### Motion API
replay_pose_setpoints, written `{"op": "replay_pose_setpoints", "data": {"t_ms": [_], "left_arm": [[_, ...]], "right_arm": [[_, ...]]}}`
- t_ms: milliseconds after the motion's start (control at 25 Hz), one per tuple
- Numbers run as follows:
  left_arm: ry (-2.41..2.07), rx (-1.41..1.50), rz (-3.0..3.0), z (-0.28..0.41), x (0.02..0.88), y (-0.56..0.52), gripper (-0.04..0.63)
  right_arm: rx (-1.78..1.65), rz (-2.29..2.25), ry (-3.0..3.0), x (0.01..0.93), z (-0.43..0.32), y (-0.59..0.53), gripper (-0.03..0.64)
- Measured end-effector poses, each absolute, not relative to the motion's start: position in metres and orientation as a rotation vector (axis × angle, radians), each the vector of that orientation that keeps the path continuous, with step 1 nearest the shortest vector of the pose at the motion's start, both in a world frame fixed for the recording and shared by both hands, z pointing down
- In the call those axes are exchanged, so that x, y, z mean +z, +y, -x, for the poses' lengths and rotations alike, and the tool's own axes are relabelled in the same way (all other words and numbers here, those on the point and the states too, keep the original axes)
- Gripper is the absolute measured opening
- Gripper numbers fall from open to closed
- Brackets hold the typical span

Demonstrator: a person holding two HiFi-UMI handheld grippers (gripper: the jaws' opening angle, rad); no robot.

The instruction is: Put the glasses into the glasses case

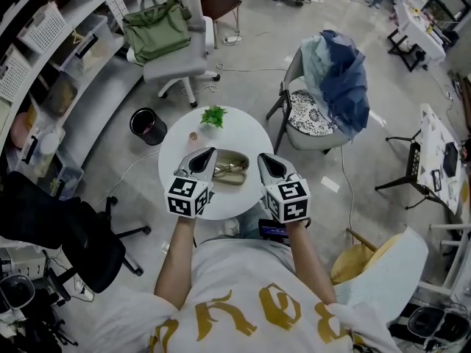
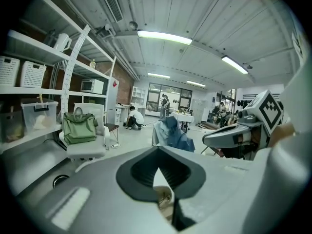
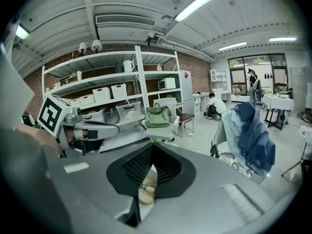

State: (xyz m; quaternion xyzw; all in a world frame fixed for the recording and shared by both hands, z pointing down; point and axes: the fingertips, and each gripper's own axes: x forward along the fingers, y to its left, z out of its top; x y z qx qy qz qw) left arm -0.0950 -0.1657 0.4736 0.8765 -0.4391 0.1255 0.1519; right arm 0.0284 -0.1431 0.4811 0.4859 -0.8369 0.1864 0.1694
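Thin-framed glasses point(image 1: 229, 171): already inside the open beige oval case point(image 1: 240, 156), mid-frame on the round white table point(image 1: 182, 147). Left gripper point(image 1: 208, 154) flanking at left, jaws together, empty. Right gripper point(image 1: 264, 157) mirrored at right, likewise closed on nothing, probably poised to steady or shut the case.

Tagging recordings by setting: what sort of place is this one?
Probably a shared lab or office workspace. It has wall shelving with storage bins, a wheeled office chair on a bare floor, and worktables farther back.
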Motion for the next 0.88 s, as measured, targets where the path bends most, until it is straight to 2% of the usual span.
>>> {"op": "replay_pose_setpoints", "data": {"t_ms": [880], "left_arm": [[-1.236, 0.379, -2.509, 0.0924, 0.4787, -0.1628, 0.001]], "right_arm": [[0.524, -1.358, -2.396, 0.4810, -0.0285, -0.1423, 0.023]]}}
